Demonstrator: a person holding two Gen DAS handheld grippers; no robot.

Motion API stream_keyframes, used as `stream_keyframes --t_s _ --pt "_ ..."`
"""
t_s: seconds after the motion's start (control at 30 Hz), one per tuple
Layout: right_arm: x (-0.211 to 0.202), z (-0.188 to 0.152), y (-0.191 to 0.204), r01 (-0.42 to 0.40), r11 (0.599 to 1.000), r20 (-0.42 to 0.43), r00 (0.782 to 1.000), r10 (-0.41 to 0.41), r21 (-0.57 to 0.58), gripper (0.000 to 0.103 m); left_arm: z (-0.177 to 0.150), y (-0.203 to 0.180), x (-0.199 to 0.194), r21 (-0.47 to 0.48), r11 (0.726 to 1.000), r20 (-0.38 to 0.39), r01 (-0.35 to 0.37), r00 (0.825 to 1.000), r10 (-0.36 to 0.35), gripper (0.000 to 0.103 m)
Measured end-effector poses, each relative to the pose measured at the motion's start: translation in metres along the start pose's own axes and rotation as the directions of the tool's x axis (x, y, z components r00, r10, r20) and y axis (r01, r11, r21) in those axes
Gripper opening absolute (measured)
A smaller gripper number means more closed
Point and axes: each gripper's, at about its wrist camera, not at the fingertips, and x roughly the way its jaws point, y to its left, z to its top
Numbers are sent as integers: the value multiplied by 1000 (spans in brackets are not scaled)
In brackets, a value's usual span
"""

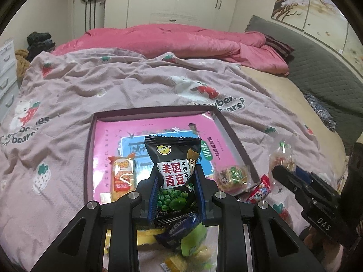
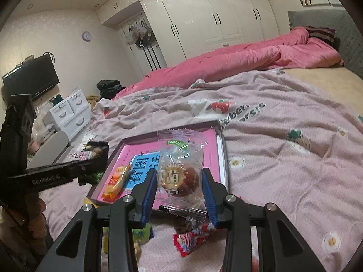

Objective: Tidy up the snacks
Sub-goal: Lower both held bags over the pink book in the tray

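Spread across the bed [image 1: 90, 86], a pink blanket carries the tray [image 1: 89, 140], over which the left tool [image 1: 175, 195] clamps a green-pea packet [image 1: 174, 172] and the right tool [image 2: 180, 192] clamps a clear-wrapped pastry [image 2: 179, 176].

Both views show a room lit evenly by soft indoor light with a cool, pinkish cast. In the right wrist view a ceiling lamp throws bright glare on the glossy wardrobe doors [image 2: 204, 15]. Below the shallow box [image 1: 233, 140], the nearest snacks blur out of focus, while print on the packets above stays sharp. The clear wrapper [image 2: 181, 158] catches small highlights. Shadows are faint. Fisheye distortion bends walls and bedding, and dark vignetting rings each frame's corners.
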Motion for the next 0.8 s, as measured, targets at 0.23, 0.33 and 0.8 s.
stream_keyframes --t_s 0.23,0.33,0.8 --pt "23 9 -5 19 1000 -4 1000 -19 -20 39 3 -1 23 -12 1000 -36 -1 999 1 29" --pt "34 11 -9 26 1000 -16 1000 -26 -17 39 4 1 34 -23 1000 -56 -2 998 1 29" --pt "68 14 -19 43 999 -85 995 -44 -21 39 0 3 75 -44 999 -128 -2 992 -3 29"
